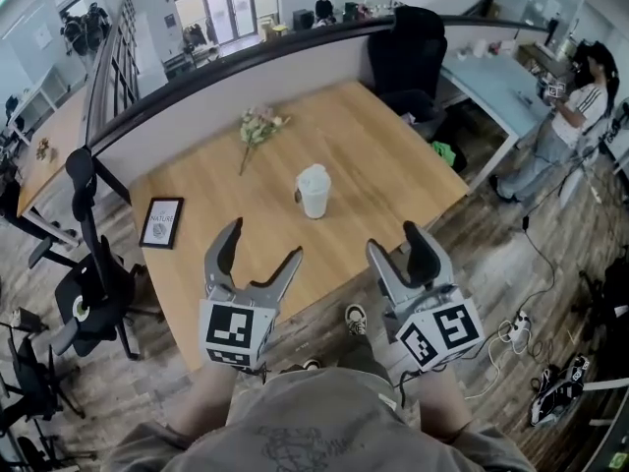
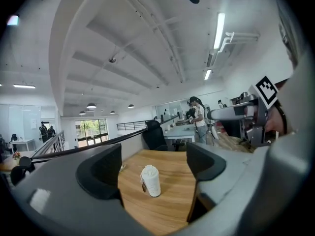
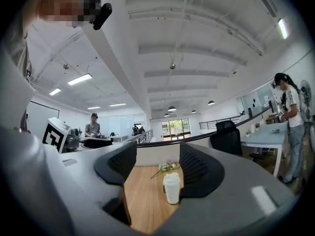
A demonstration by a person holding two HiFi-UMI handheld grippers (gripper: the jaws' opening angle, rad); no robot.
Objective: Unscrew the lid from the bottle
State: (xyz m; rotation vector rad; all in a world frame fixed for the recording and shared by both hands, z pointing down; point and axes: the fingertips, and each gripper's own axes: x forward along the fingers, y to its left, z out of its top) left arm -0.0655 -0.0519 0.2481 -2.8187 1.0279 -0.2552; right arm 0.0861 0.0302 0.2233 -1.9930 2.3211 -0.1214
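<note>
Bare table [image 1: 393,165] runs from the left gripper [image 1: 262,244] and right gripper [image 1: 393,241] up to the bottle [image 1: 314,191], which stands alone mid-table, open wood all round it. Flowers [image 1: 257,126] lie well behind, near the partition [image 1: 226,96]; a frame [image 1: 161,222] sits at the left edge, well aside

The right gripper [image 3: 156,165] has its jaws apart; ahead, nearer the right-hand jaw, a white bottle [image 3: 172,187] stands on the tabletop [image 3: 142,200].

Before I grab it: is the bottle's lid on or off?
On: the white lid sits atop the upright bottle on the table.
</note>
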